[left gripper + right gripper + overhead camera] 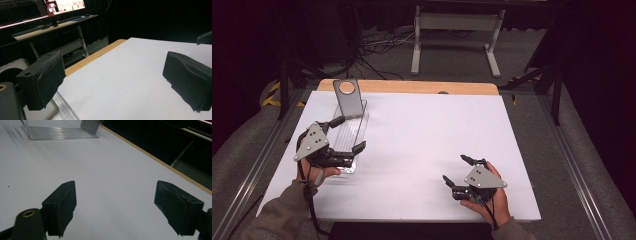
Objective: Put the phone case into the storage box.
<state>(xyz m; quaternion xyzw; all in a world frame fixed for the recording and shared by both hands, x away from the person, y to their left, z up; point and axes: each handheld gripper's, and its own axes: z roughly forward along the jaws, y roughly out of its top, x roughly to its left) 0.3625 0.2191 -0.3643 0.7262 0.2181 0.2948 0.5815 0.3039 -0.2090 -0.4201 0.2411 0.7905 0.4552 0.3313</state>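
The clear plastic tray [348, 136] is lying at the 9 o'clock side of the white table [422, 145], its long axis running toward 12 o'clock. A grey metal stand [348, 97] with a round hole is standing at the tray's far end. The left gripper [346, 134] is hovering at the tray's near end, jaws spread wide to either side of it, gripping nothing. The right gripper [457, 169] is resting at 5 o'clock, well apart from the tray, jaws likewise spread and empty.

Clear tray [60, 132] and grey stand [90, 125] cropped by top edge
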